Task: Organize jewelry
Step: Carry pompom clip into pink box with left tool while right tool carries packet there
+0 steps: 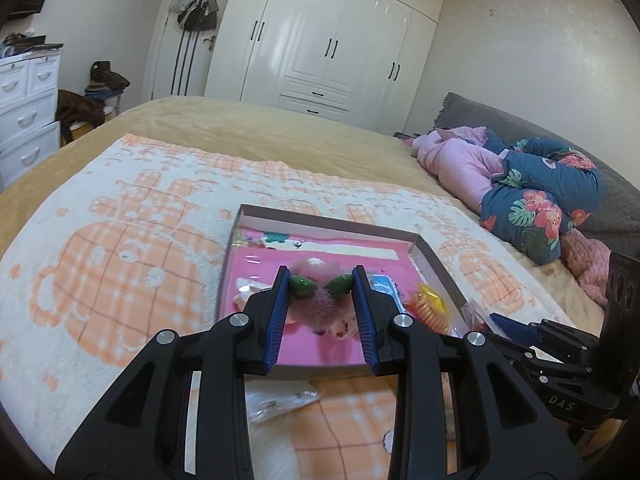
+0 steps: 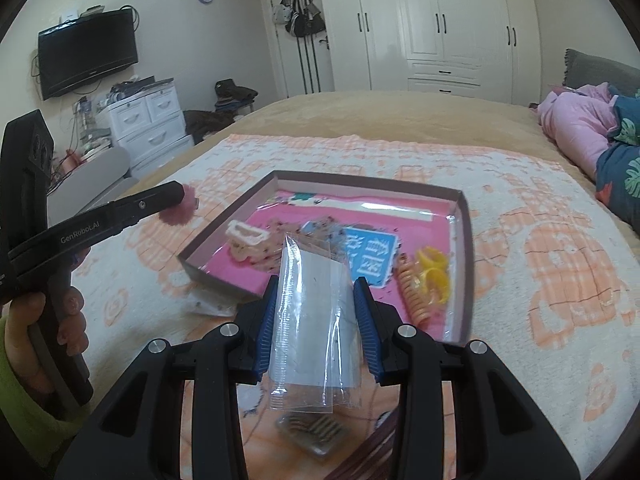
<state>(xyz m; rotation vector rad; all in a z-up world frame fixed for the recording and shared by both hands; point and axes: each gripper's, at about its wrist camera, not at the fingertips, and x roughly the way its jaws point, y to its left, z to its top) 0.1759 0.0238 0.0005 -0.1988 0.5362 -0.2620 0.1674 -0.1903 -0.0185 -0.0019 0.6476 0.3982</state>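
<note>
A shallow cardboard tray (image 1: 428, 245) with a pink lining lies on a peach-and-white blanket. My left gripper (image 1: 321, 280) is shut on a fuzzy pink hair piece with green beads (image 1: 316, 300), held above the tray's near side. In the right wrist view the same piece shows as a pink puff (image 2: 179, 208) at the left gripper's tip, left of the tray (image 2: 464, 248). My right gripper (image 2: 316, 292) is shut on a clear plastic bag (image 2: 312, 320) over the tray's near edge. A yellow claw clip (image 2: 434, 276), an orange spiral band (image 2: 412, 292) and a cream hair clip (image 2: 246, 236) lie in the tray.
A small clear packet (image 1: 280, 400) lies on the blanket before the tray. A brown patterned comb piece (image 2: 314, 432) lies below the right gripper. Pink and floral bedding (image 1: 520, 188) is piled at the right. A white drawer unit (image 2: 148, 120) stands beyond the bed's left edge.
</note>
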